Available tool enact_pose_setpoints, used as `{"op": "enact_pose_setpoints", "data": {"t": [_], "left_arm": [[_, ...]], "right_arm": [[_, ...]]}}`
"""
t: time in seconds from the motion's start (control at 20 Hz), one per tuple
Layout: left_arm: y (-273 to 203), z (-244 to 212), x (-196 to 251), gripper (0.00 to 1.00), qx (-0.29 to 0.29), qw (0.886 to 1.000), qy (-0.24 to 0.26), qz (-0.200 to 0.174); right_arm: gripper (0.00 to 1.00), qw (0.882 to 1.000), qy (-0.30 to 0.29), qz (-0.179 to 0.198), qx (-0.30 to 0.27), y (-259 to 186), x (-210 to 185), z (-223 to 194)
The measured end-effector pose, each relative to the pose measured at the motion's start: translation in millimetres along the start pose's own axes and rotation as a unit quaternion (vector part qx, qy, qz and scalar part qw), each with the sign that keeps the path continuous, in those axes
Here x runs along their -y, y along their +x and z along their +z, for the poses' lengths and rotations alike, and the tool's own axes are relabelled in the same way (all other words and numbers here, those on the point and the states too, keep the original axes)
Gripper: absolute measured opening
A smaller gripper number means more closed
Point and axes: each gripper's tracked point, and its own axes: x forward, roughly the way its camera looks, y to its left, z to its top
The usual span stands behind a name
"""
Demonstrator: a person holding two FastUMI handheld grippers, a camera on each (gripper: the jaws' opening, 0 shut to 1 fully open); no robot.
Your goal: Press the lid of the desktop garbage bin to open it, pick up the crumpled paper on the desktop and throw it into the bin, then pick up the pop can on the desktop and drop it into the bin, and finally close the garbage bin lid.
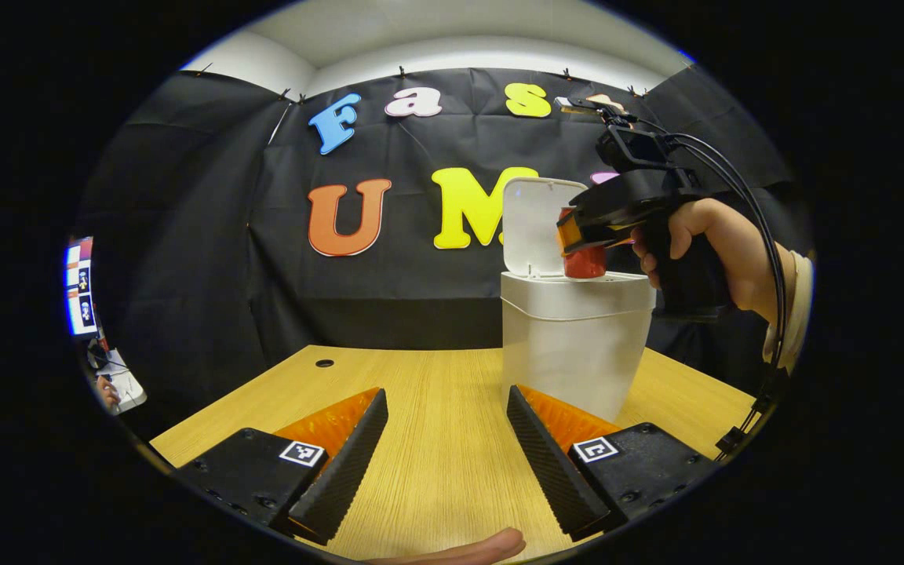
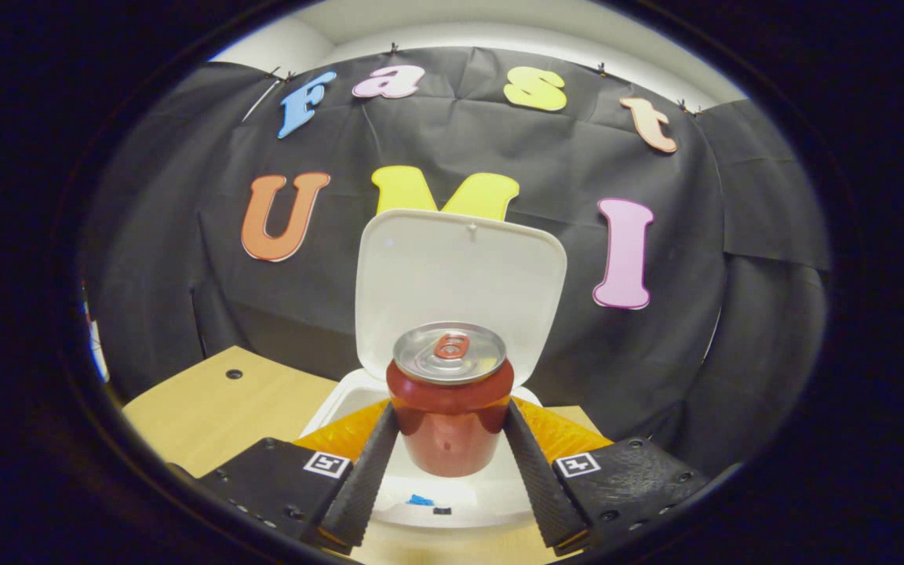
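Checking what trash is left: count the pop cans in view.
1. The pop can is upright between the jaws of the right gripper, above the open bin. Anything already inside the bin is hidden.

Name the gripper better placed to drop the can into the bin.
Right. The right gripper is shut on the pop can above the open bin; the left gripper is open, low over the table.

A: Backdrop? Black cloth wall [image 2: 499, 149], clipped along its top edge, white wall [image 1: 460, 59] above.
B: Light wood-grain table [image 1: 436, 408], one round hole [image 1: 325, 363] near its far left corner.
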Motion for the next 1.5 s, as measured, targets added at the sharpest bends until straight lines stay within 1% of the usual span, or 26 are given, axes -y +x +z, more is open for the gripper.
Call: {"op": "enact_pose_setpoints", "data": {"t": [0.1, 0.15, 0.3, 0.35, 0.4, 0.45, 0.5, 0.55, 0.6, 0.65, 0.85, 0.9, 1.0, 1.05, 1.1, 1.15, 1.3, 1.5], "left_arm": [[2.1, -0.2, -0.9, 0.99, 0.002, 1.000, -0.006, 0.003], [3.3, -1.7, -3.3, 0.99, -0.001, 1.000, -0.009, 0.007], [5.7, -3.2, -1.2, 0.99, -0.004, 1.000, -0.004, 0.005], [6.3, -4.4, -1.8, 0.99, -0.006, 1.000, -0.001, 0.007], [8.1, -5.5, -2.0, 0.99, -0.007, 1.000, 0.000, 0.008], [8.2, -7.3, -1.8, 0.99, -0.008, 1.000, -0.002, 0.007], [9.1, -7.8, -1.3, 0.99, -0.009, 1.000, -0.004, 0.005], [9.8, -8.7, -0.2, 0.99, -0.010, 1.000, -0.005, 0.005], [10.1, -8.8, 0.6, 0.99, -0.011, 1.000, -0.004, 0.004], [10.2, -9.2, 1.6, 0.99, -0.012, 1.000, -0.004, 0.004], [10.8, -11.9, 8.2, 0.99, -0.015, 1.000, -0.004, -0.008], [11.0, -10.7, 6.3, 0.99, -0.013, 1.000, -0.006, -0.005], [10.2, -9.2, 3.4, 0.99, -0.011, 1.000, -0.011, -0.002], [10.8, -8.6, 3.0, 0.99, -0.010, 1.000, -0.013, -0.003], [11.9, -8.0, 1.4, 0.99, -0.010, 1.000, -0.013, -0.004], [11.3, -8.6, -0.6, 0.99, -0.011, 1.000, -0.013, 0.000], [11.7, -7.6, -8.2, 0.99, -0.009, 1.000, -0.020, 0.008], [11.5, -8.5, -3.7, 0.99, -0.011, 1.000, -0.021, -0.002]], "right_arm": [[0.81, 1.000, -0.003, -0.010, -0.012, 8.0, 1.6, -7.7], [0.81, 1.000, -0.014, -0.016, -0.020, 10.5, 1.6, -13.7], [0.81, 0.999, -0.027, -0.015, -0.030, 8.8, 2.2, -25.9], [0.88, 0.999, -0.022, -0.011, -0.032, 5.5, 1.5, -27.2], [0.91, 0.999, -0.017, -0.013, -0.034, 2.6, 5.2, -28.2], [0.87, 0.999, -0.016, -0.018, -0.037, -4.3, 8.7, -29.2], [0.94, 0.999, -0.018, -0.011, -0.033, -10.8, 6.9, -26.8], [0.94, 0.999, -0.019, -0.006, -0.029, -16.8, 5.7, -25.7], [0.94, 1.000, -0.019, -0.006, -0.023, -24.4, 7.6, -24.1], [0.90, 1.000, -0.014, -0.002, -0.019, -31.5, 9.8, -22.7], [0.89, 1.000, 0.000, 0.014, 0.001, -62.3, 16.2, -10.7], [0.89, 1.000, 0.003, 0.019, 0.007, -70.1, 18.2, -6.2], [0.90, 1.000, 0.009, 0.022, 0.020, -83.9, 25.7, 0.0], [0.95, 0.999, 0.012, 0.026, 0.025, -90.2, 28.0, 2.3], [0.95, 0.999, 0.012, 0.027, 0.029, -94.5, 31.0, 5.7], [0.90, 0.999, 0.012, 0.024, 0.033, -99.3, 36.6, 8.8], [0.90, 0.999, 0.019, 0.018, 0.042, -110.3, 49.5, 18.8], [0.90, 0.997, 0.025, 0.013, 0.068, -124.7, 62.7, 39.6]]}}
